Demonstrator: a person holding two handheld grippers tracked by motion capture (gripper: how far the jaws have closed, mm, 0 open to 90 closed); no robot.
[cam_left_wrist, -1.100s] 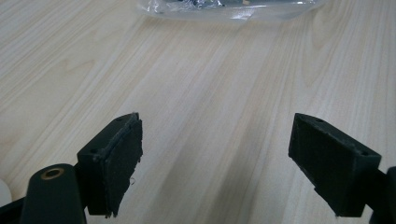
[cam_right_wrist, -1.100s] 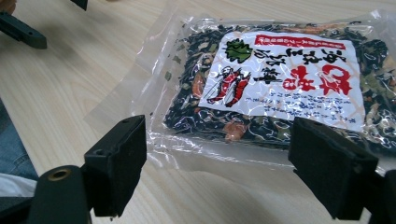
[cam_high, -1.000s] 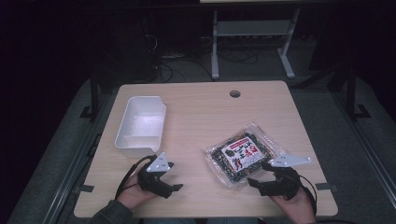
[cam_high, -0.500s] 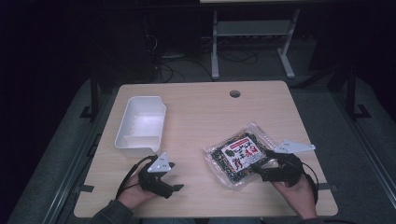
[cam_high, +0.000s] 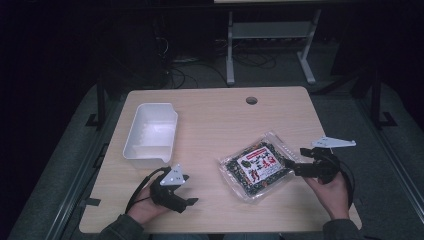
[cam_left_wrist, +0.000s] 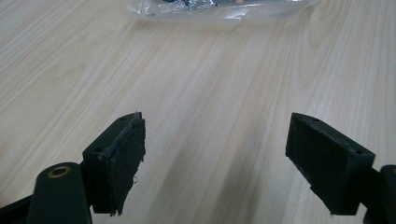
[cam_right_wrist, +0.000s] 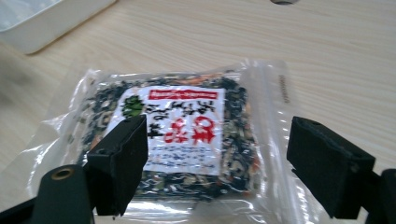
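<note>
Am holding right gripper (cam_high: 295, 167) at right edge of packet (cam_high: 256, 166), jaws standing apart, clamping nothing. Packet lying flat toward table's (cam_high: 215, 115) front right. Am resting left gripper (cam_high: 186, 197) near front left corner, jaws apart too. Tub (cam_high: 151, 132) sitting by left edge.

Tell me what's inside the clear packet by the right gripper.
The packet holds dark dried flakes with orange and pale bits, seen around its white, red-lettered label. What lies behind the label is covered.
</note>
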